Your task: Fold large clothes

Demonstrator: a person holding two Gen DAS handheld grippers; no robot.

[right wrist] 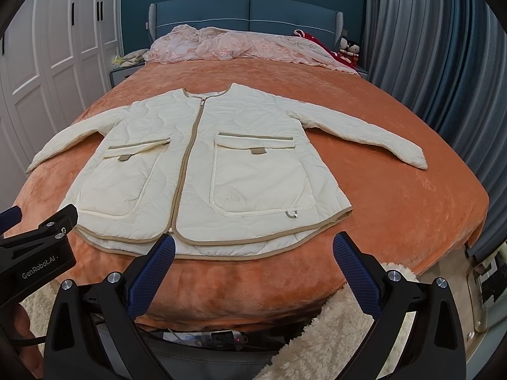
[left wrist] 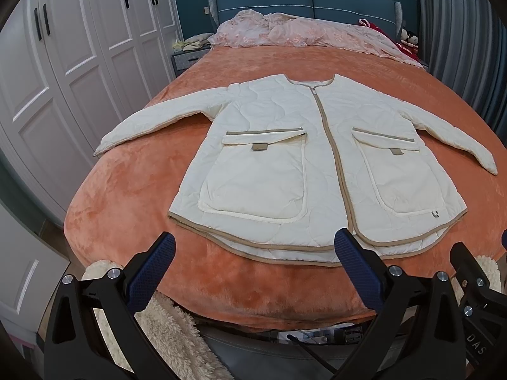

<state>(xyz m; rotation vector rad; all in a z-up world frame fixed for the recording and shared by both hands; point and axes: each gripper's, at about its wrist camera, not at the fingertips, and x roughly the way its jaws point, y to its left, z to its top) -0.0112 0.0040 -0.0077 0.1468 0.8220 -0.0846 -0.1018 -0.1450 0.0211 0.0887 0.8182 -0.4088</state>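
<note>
A cream quilted jacket with tan trim and two big front pockets lies flat, zipped, face up on the orange bed cover. Both sleeves are spread out to the sides, and the hem faces me. My left gripper hovers open just short of the hem, left of the zip's lower end. My right gripper is open too, near the hem of the right half. Neither touches the jacket. The left gripper's body shows at the left edge of the right wrist view.
A pink lace quilt is bunched at the blue headboard. White wardrobe doors line the left side and grey curtains the right. Fluffy cream sleeves and a power strip sit below the bed's foot.
</note>
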